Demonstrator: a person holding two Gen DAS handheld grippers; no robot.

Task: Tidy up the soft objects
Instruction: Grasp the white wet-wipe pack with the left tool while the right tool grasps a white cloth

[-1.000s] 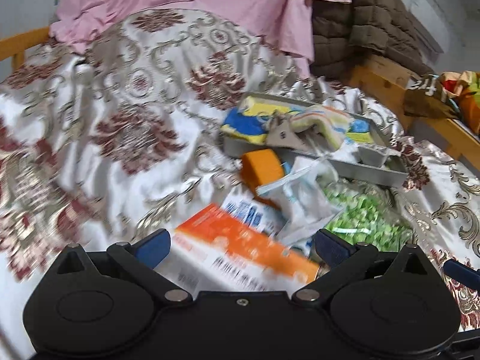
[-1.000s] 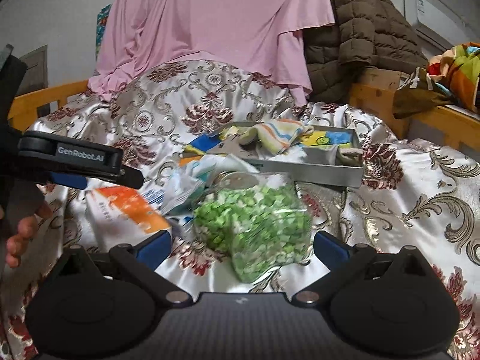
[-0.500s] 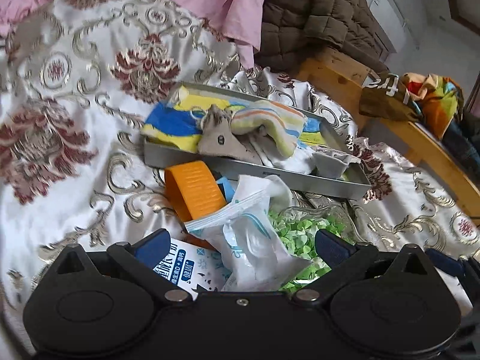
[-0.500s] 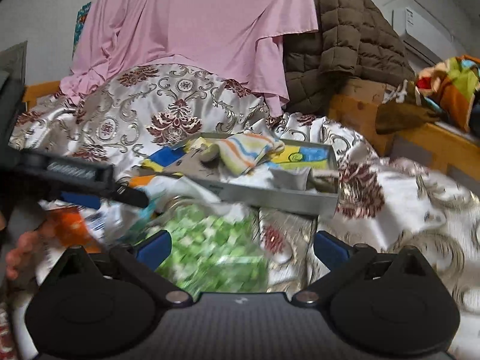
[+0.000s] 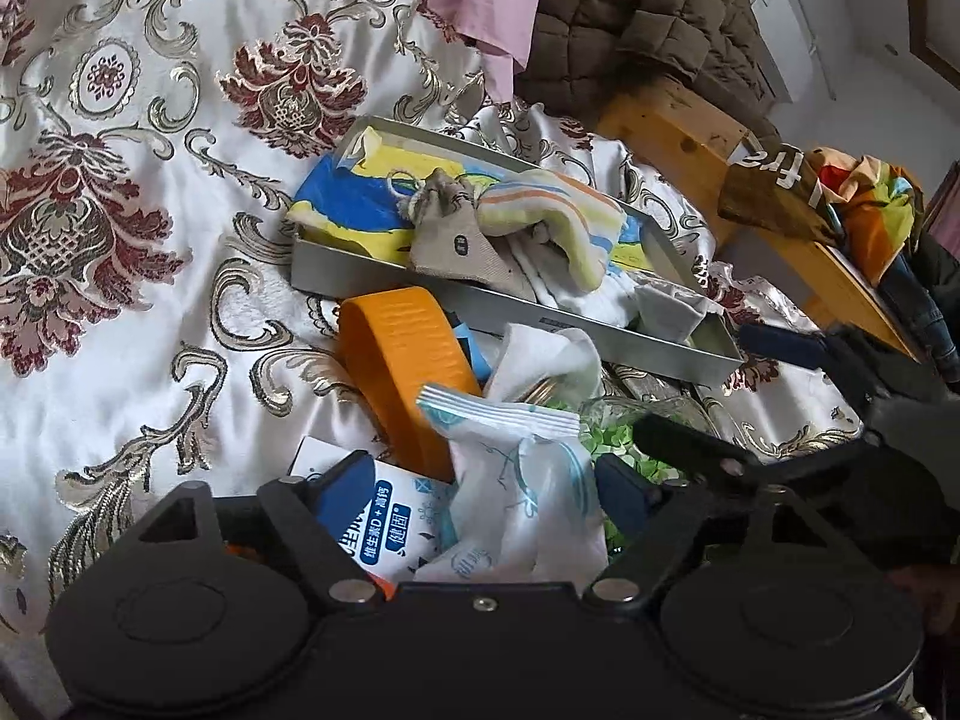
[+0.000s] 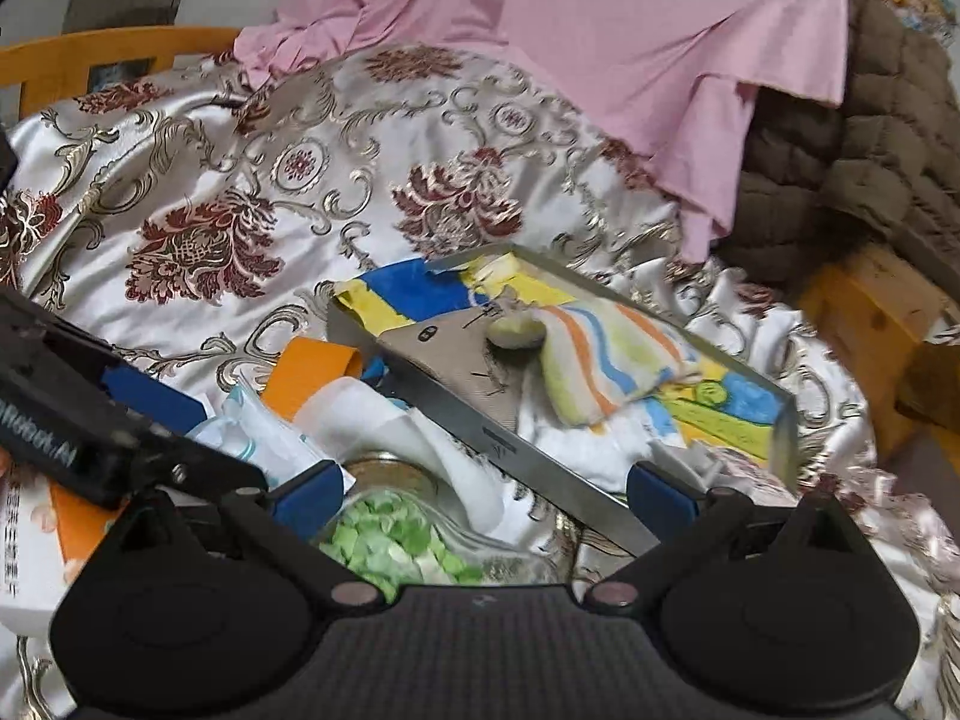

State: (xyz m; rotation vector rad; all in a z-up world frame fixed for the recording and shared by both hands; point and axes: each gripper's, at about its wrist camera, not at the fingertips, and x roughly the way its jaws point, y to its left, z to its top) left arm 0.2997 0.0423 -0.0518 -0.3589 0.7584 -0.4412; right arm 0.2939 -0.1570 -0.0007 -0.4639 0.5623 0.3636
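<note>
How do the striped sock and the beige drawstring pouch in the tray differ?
The striped sock carries orange, blue and yellow-green bands; the beige drawstring pouch is plain, with one small dark tag. The sock is bent and lies partly over the pouch; the pouch lies flatter beneath, its neck gathered by a cord. Both are soft fabric and rest inside the metal tray.

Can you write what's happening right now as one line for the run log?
left hand-held gripper: closing around white tissue packet | right hand-held gripper: open over jar of green bits | metal tray: holds striped sock
</note>
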